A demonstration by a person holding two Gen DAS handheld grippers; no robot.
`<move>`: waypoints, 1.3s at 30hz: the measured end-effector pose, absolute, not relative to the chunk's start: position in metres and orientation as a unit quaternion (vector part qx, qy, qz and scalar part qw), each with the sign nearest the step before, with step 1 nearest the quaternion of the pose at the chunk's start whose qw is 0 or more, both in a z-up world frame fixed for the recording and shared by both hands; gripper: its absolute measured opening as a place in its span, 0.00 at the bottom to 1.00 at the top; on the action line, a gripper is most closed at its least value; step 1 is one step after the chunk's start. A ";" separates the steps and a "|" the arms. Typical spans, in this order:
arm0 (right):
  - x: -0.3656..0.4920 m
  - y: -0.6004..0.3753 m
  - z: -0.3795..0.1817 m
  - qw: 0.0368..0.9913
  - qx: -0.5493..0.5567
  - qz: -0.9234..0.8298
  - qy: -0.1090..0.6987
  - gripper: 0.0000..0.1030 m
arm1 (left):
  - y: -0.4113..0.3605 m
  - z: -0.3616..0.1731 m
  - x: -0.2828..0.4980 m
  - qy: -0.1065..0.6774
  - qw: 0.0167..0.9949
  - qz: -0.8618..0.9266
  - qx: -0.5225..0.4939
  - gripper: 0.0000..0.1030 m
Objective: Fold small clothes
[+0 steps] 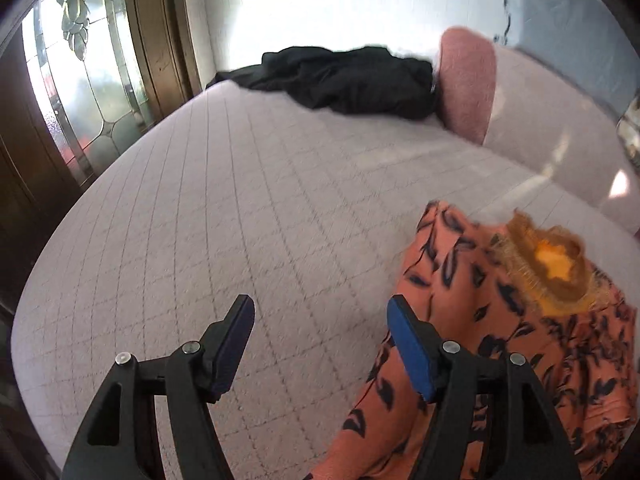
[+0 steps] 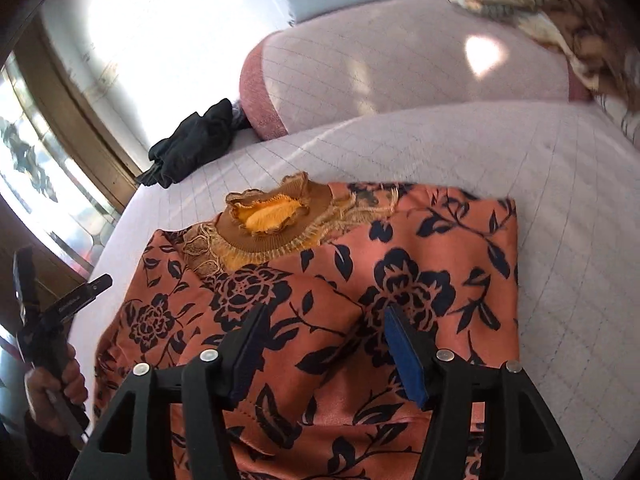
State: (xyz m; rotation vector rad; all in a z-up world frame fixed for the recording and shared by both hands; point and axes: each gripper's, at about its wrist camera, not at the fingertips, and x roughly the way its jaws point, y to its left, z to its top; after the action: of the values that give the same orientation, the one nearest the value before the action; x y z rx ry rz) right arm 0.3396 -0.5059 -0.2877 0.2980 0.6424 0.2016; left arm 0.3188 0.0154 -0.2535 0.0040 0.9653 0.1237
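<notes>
An orange top with a dark floral print [image 2: 360, 280] lies on the quilted bed cover, its sides folded in and its mustard ruffled collar [image 2: 272, 220] facing the far side. It also shows at the right of the left wrist view [image 1: 500, 320]. My right gripper [image 2: 324, 316] is open and empty, hovering just above the middle of the top. My left gripper [image 1: 320, 312] is open and empty over the bare cover just left of the top; it also shows at the left edge of the right wrist view [image 2: 60, 276], held by a hand.
A black garment [image 1: 344, 80] lies crumpled at the far end of the bed [image 1: 200, 220], next to a pink cushion [image 1: 468, 80]. A patterned brown and cream blanket [image 2: 540, 8] lies at the far right. A wooden door with leaded glass [image 1: 80, 80] stands to the left.
</notes>
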 end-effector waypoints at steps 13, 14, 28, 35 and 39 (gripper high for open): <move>0.327 -0.448 -0.289 0.949 -0.026 0.119 0.291 0.10 | 0.007 -0.271 0.315 0.481 0.874 0.067 0.021 0.09; 0.324 -0.459 -0.280 0.954 -0.009 0.110 0.278 0.09 | 0.009 -0.270 0.314 0.475 0.877 0.071 0.019 0.09; 0.280 -0.647 -0.238 0.944 0.254 0.107 0.181 0.10 | 0.005 -0.277 0.323 0.488 0.869 0.076 0.032 0.09; 0.282 -0.661 -0.265 0.917 0.304 0.116 0.232 0.88 | -0.016 -0.247 0.307 0.434 0.900 0.027 0.030 0.10; 0.301 -0.650 -0.273 0.902 0.329 0.121 0.253 0.87 | -0.048 -0.239 0.295 0.428 0.899 -0.084 0.037 0.35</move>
State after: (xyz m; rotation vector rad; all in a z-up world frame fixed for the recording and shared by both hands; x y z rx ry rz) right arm 0.3009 -0.6501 -0.2732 0.6807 0.5237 0.2493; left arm 0.2950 -0.0476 -0.2387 0.0775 0.8871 -0.1738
